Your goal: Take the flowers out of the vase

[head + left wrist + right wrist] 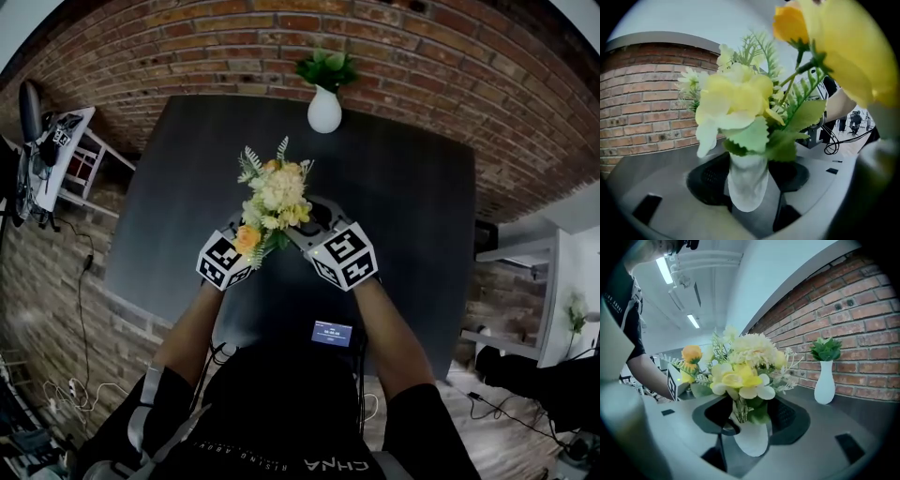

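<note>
A bunch of yellow, cream and orange flowers (272,199) stands in a small white vase (747,185) at the middle of the dark table (403,197). From above, the blooms hide the vase. My left gripper (240,249) reaches in from the left and my right gripper (306,231) from the right. The vase (751,439) sits between the jaws of both. The left gripper's (747,187) pads lie close beside the vase, but I see no pressing. The right gripper's (750,432) jaws are spread wide and open. An orange bloom (790,26) hangs near the left camera.
A second white vase (324,112) with a green plant stands at the table's far edge, against the brick wall (394,47). A white side stand (66,155) is off to the left, and cables (80,375) lie on the floor.
</note>
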